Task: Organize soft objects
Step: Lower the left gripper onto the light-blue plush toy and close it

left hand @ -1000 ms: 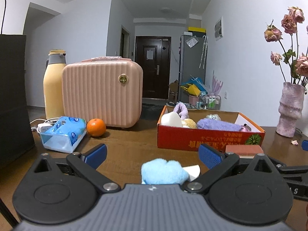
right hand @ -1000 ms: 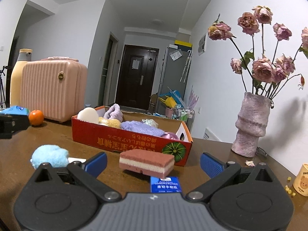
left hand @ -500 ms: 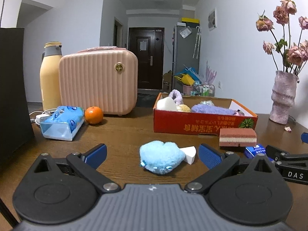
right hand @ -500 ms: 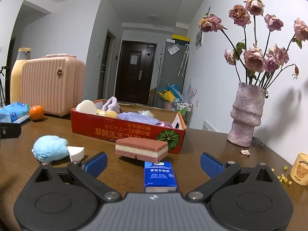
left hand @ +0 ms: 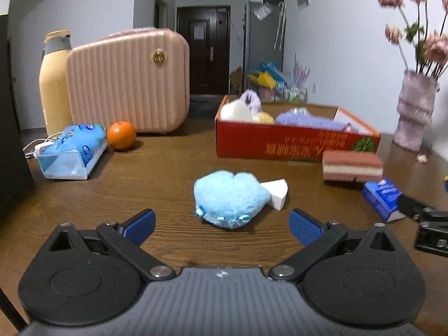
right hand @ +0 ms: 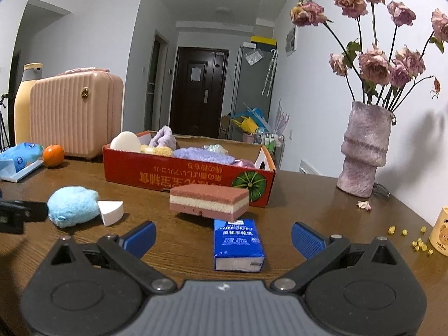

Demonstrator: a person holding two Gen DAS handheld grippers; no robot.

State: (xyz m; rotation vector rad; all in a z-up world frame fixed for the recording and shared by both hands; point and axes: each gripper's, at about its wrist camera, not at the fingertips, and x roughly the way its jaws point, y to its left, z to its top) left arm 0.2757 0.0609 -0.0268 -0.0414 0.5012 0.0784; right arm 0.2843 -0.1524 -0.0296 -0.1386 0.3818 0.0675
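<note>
step: lining up on blue plush, near red box
tongs: left tongs and right tongs wide open, empty
next: close on plush, carry to box

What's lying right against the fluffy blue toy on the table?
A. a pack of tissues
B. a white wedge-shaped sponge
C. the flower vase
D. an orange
B: the white wedge sponge rests against the blue plush toy on the table; the orange sits well off, near the pink case.
</note>
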